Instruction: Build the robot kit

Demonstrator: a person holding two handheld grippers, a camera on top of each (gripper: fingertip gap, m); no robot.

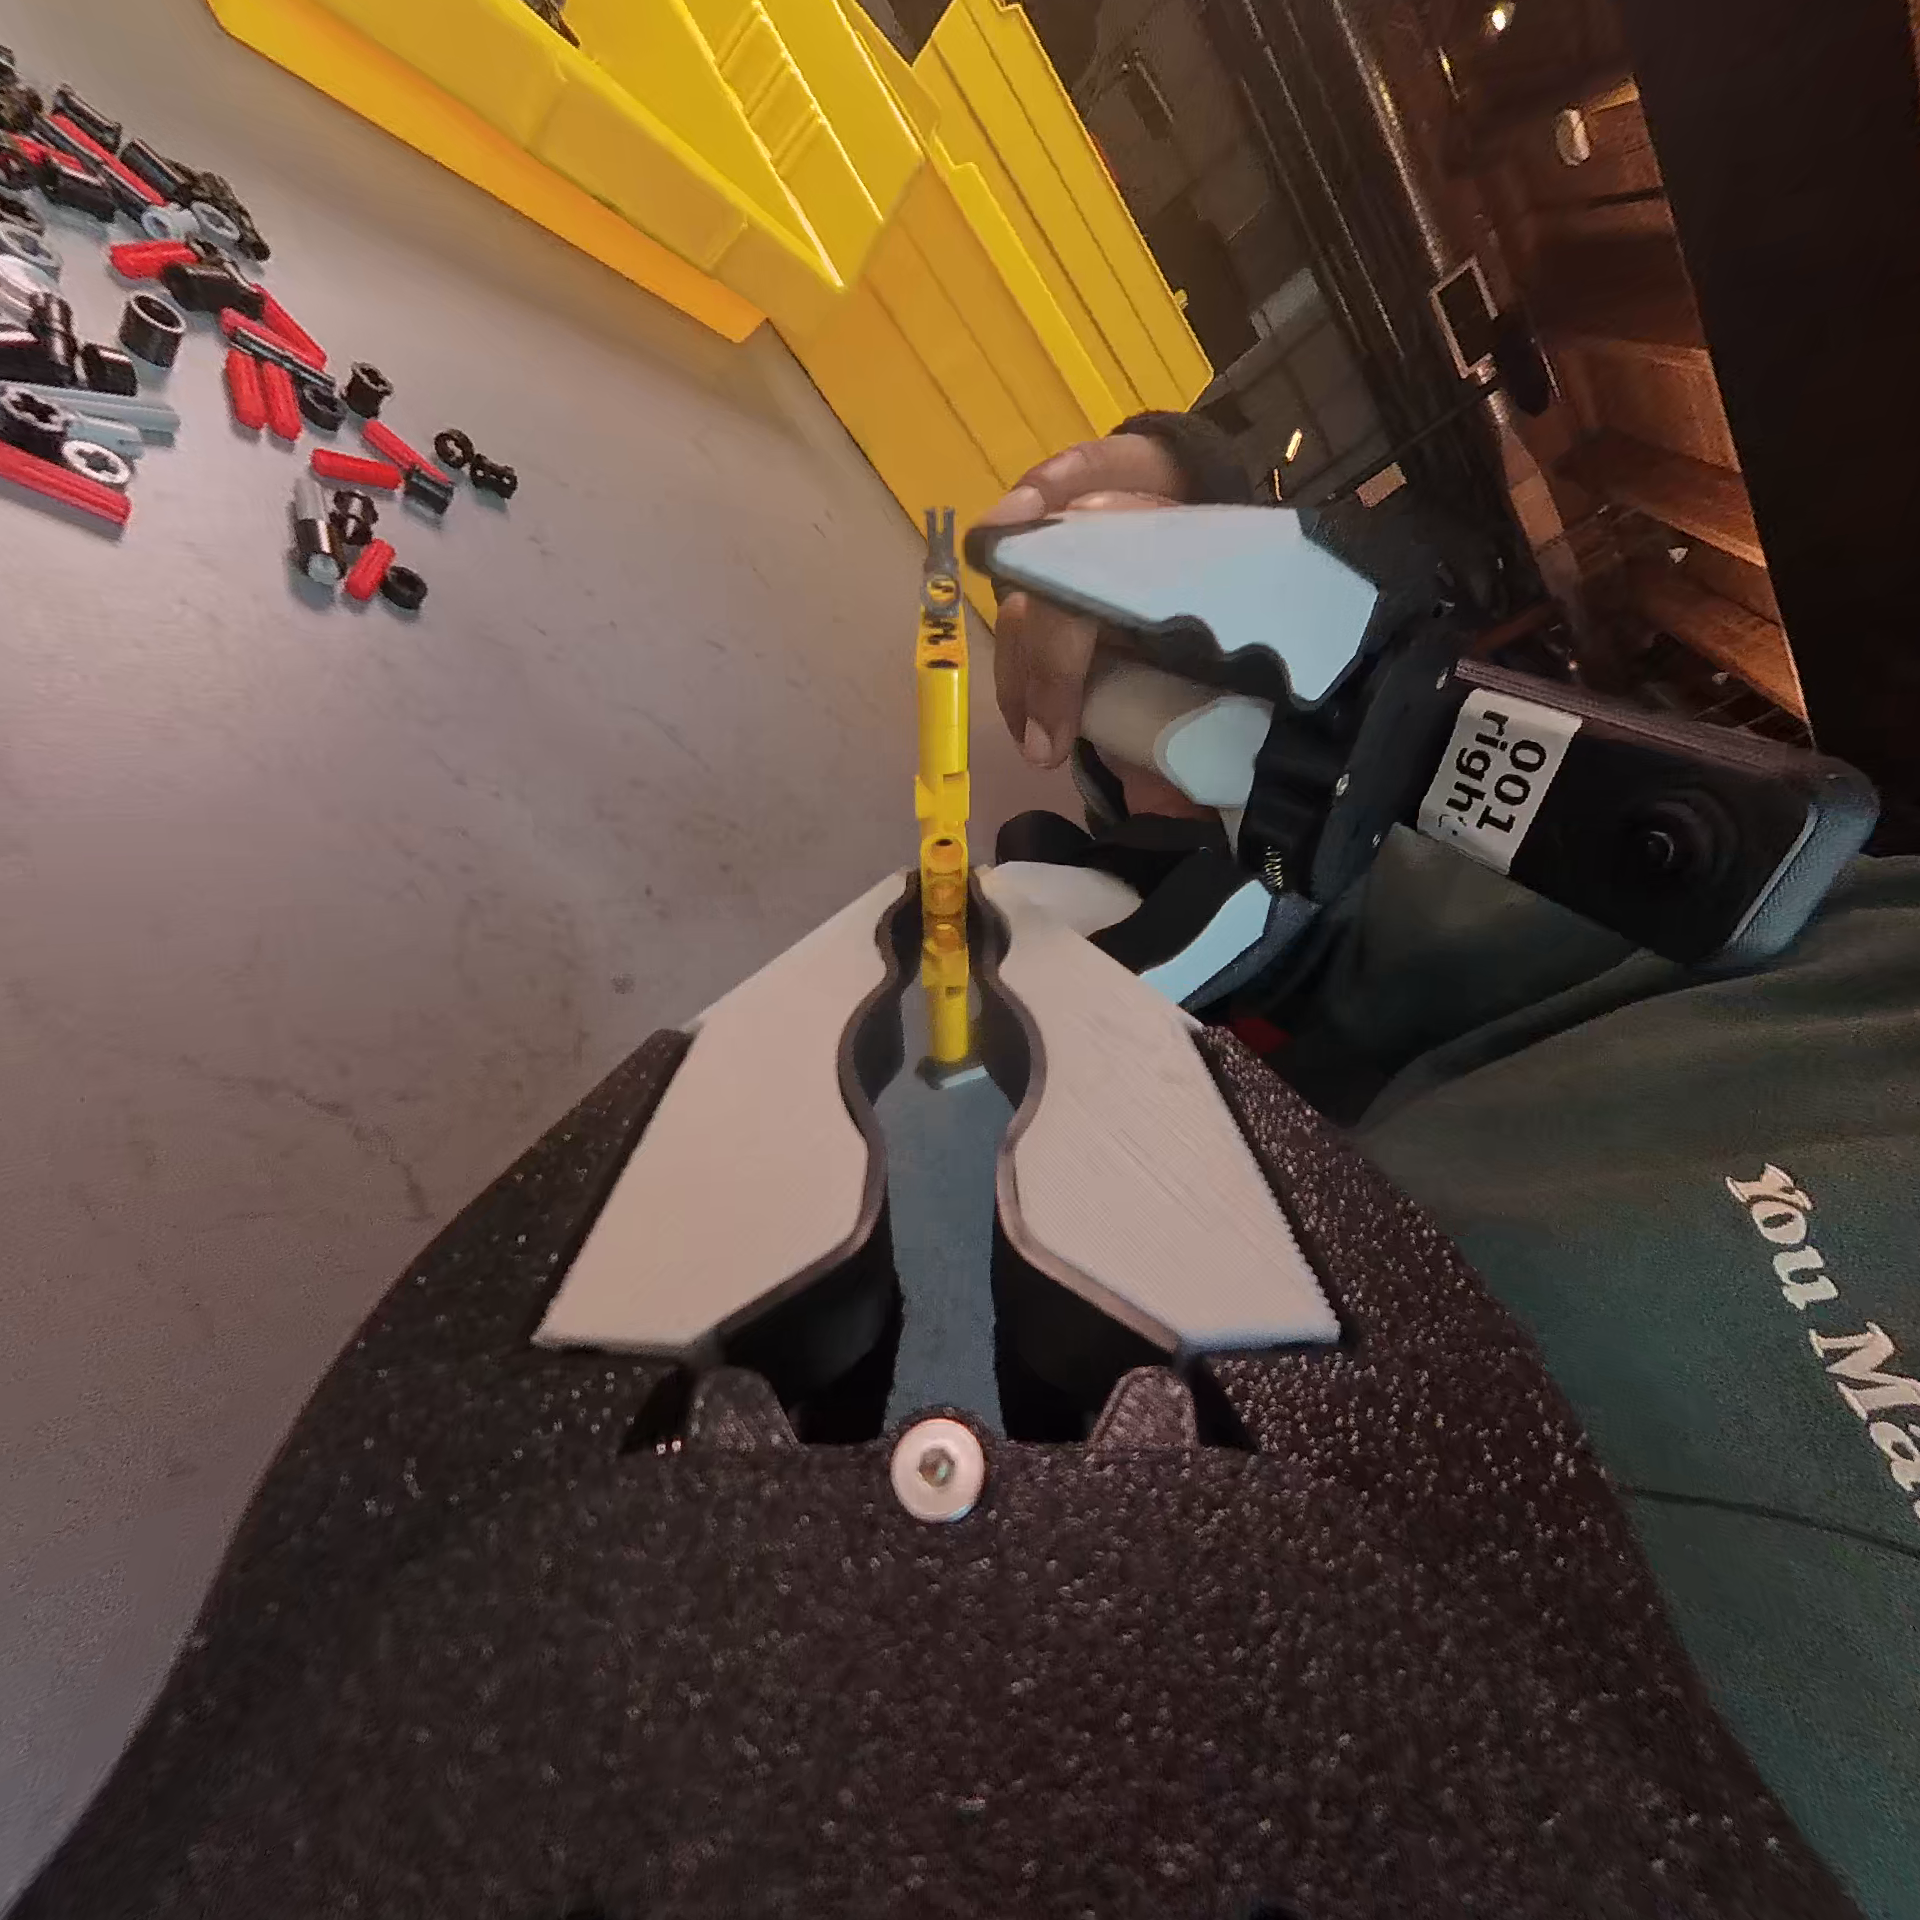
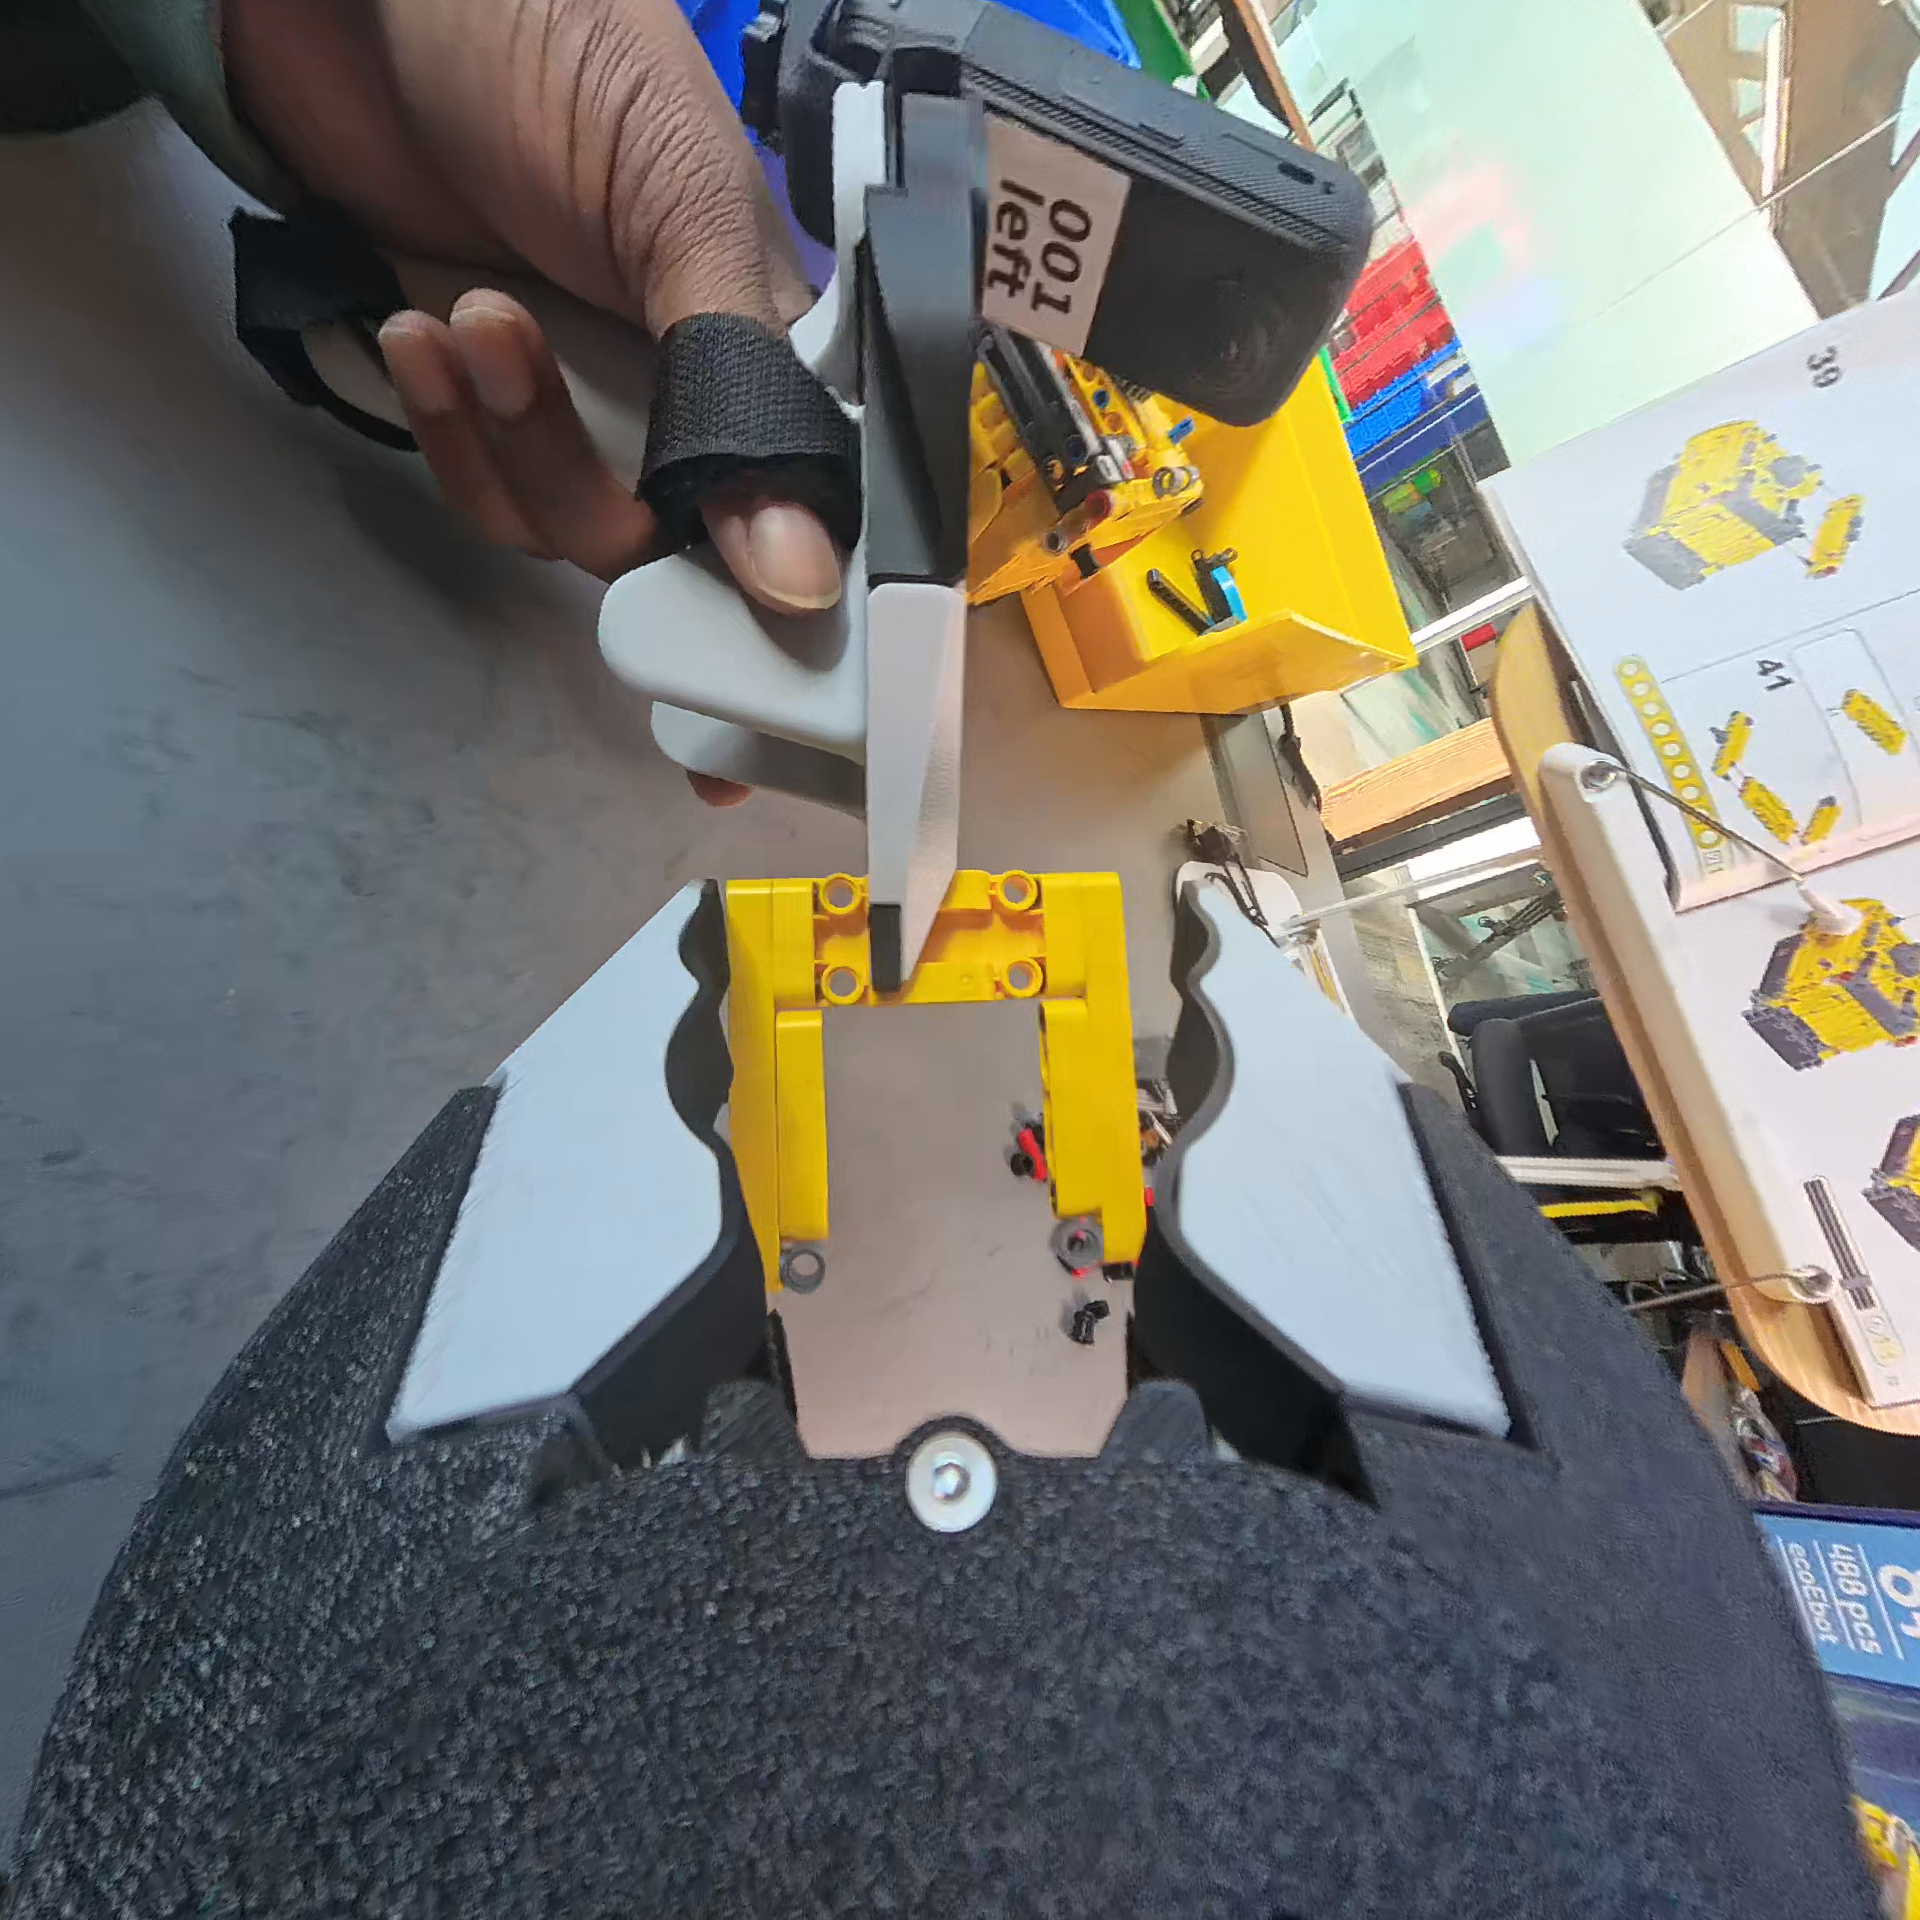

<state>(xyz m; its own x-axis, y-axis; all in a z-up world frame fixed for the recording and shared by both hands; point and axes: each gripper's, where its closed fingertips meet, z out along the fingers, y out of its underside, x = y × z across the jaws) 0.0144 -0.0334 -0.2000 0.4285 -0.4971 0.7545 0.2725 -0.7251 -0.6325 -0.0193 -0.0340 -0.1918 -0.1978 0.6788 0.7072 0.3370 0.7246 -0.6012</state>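
My left gripper (image 1: pixel 943 896) is shut on a yellow U-shaped brick frame (image 1: pixel 941 717), which this view shows edge-on above the grey table (image 1: pixel 468 831). In the right wrist view the frame (image 2: pixel 1081 1091) hangs between the wide-open fingers of my right gripper (image 2: pixel 945 914). The left gripper (image 2: pixel 899 956) clamps the frame's top crossbar there. The right gripper's left finger (image 2: pixel 582 1143) lies close beside the frame's side, and the right finger (image 2: pixel 1320 1164) stands apart from it. In the left wrist view one finger (image 1: pixel 1174 592) of the right gripper sits just right of the frame's tip.
Loose red, black and grey bricks (image 1: pixel 208 343) lie on the table at far left. Yellow bins (image 1: pixel 831 208) line the back. One yellow bin (image 2: pixel 1278 623) holds a part-built model. An instruction booklet on a stand (image 2: pixel 1766 727) and a blue box (image 2: pixel 1849 1621) are at right. My two grippers' fingertips are within a few centimetres of each other.
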